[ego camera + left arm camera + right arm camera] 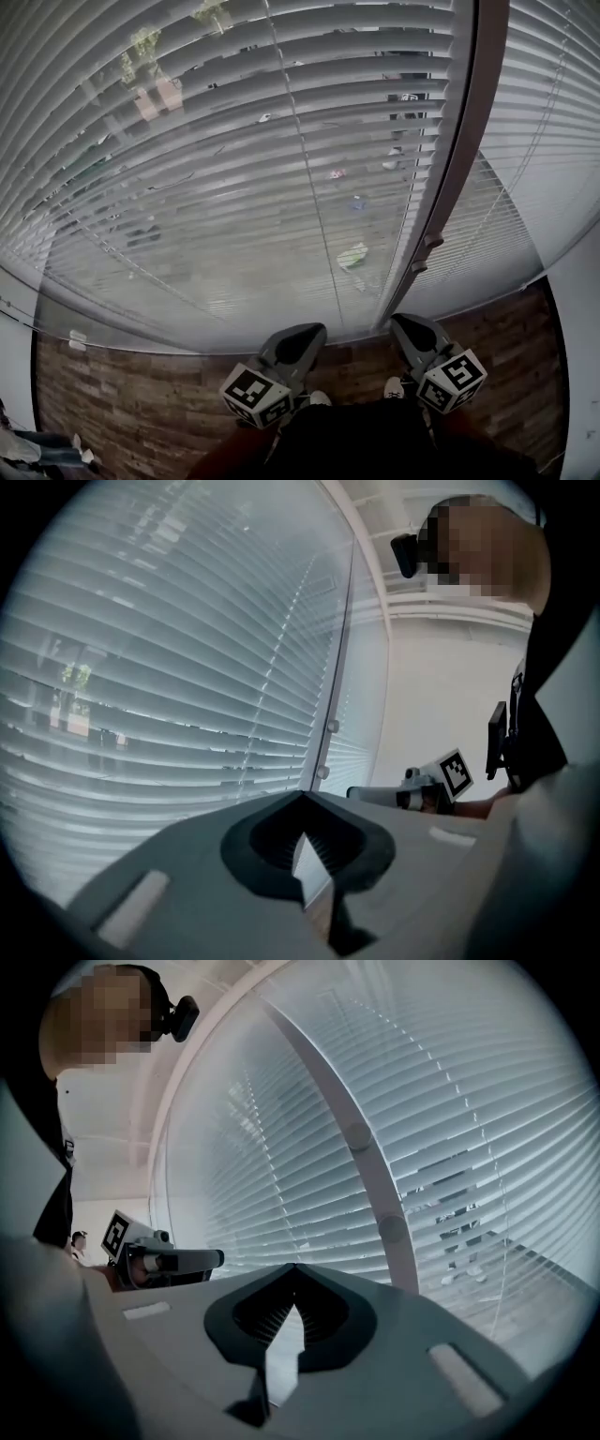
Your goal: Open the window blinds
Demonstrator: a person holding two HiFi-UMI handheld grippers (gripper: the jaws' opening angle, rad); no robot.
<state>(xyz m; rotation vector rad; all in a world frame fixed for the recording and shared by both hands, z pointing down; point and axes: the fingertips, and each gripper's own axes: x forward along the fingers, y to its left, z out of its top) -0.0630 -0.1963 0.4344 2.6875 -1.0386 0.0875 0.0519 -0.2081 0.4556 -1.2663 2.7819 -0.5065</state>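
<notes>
The left claw (307,334) is shut. In its own view the left claw (301,795) has its jaws closed tip to tip with nothing between them. The right claw (410,326) is closed in the same way and holds nothing, as is seen in its own view (293,1267). Both are held low over the floor (141,422), the left claw to the left of the foot of the post (457,150) and the right claw just right of that foot. Neither is seen to touch anything.

The blinds are lowered on both sides of the post, the left blind (187,141) to its left and the right blind (553,112) to its right. The slats are tilted part-way, so the street is glimpsed through them.

The step in hand is judged to be the approach to a control. No wand or pull cord can be picked out with certainty. A thin line (300,178) down the left blind, left of the post, may be only a ladder cord. A claw should be opened before the reach, and the control should be taken squarely between the pads and drawn steadily along its own line. The slats themselves should not be pinched, since they would probably bend.

Counted: two claws, two blinds, one post, and two knobs (431,241) on the post.
</notes>
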